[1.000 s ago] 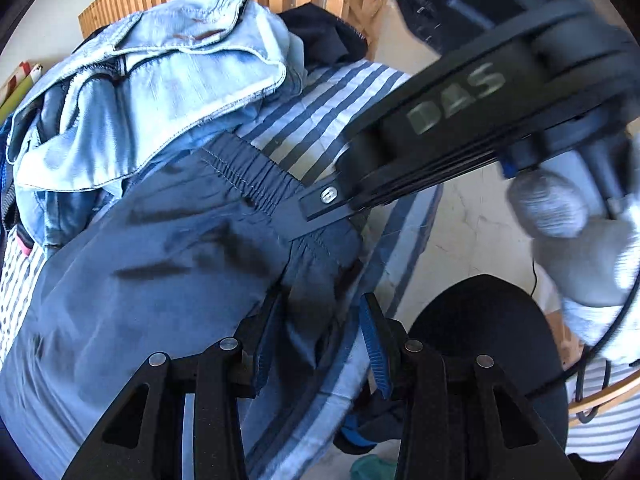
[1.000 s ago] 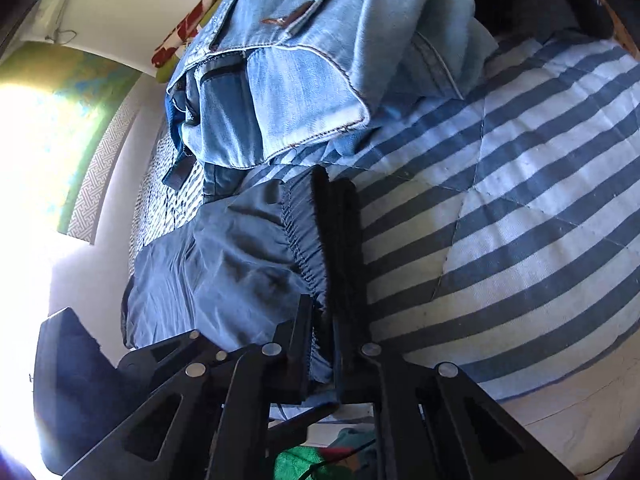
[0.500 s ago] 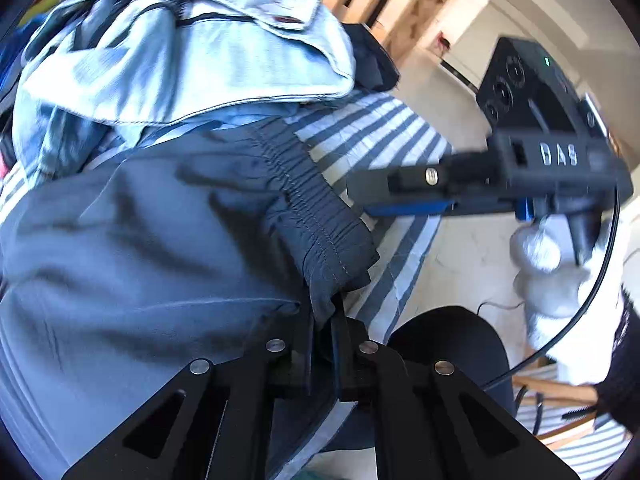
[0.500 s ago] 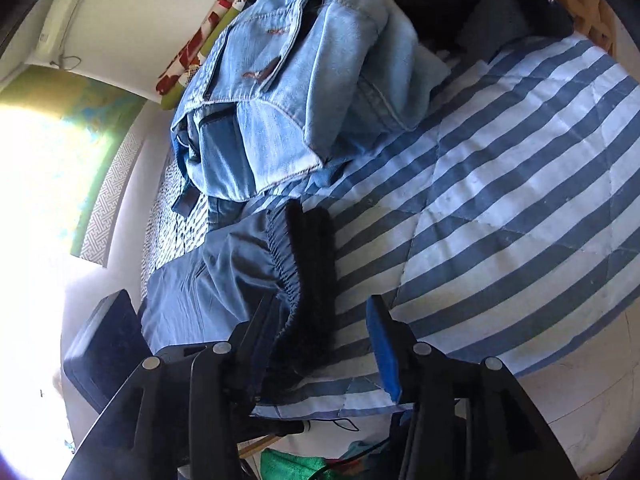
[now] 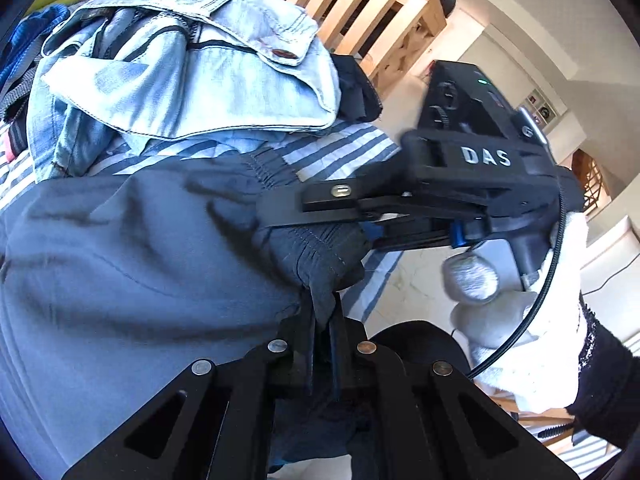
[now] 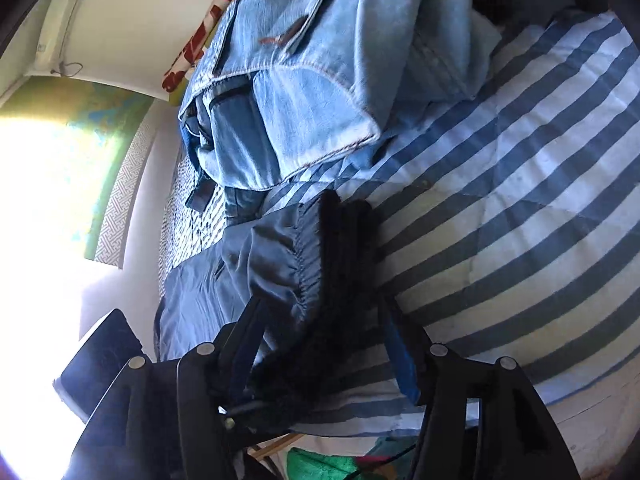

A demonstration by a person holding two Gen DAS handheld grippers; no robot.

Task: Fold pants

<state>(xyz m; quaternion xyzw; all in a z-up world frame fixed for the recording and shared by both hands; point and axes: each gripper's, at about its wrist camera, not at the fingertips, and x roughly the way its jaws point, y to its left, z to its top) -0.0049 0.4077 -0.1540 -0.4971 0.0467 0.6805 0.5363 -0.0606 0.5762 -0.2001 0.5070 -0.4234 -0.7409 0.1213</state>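
The left hand-held gripper (image 5: 322, 344) is clenched on the elastic waistband of the dark blue pants (image 5: 120, 260), which lie spread on the bed's striped quilt (image 6: 520, 200). Just beyond that pinch, the right hand-held gripper (image 6: 320, 332) has its jaws opening, the bunched waistband lying loose between them, pads off the cloth. Farther up the quilt from the pants sits a heap of pale denim clothes (image 5: 180, 80), with a wooden slatted rail (image 5: 360, 12) behind.

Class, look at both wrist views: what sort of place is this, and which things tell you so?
Most likely a bedroom at home. A striped quilt covers what looks like a bed, clothes such as light denim jeans and dark blue pants lie on it, and a wooden slatted frame stands behind.
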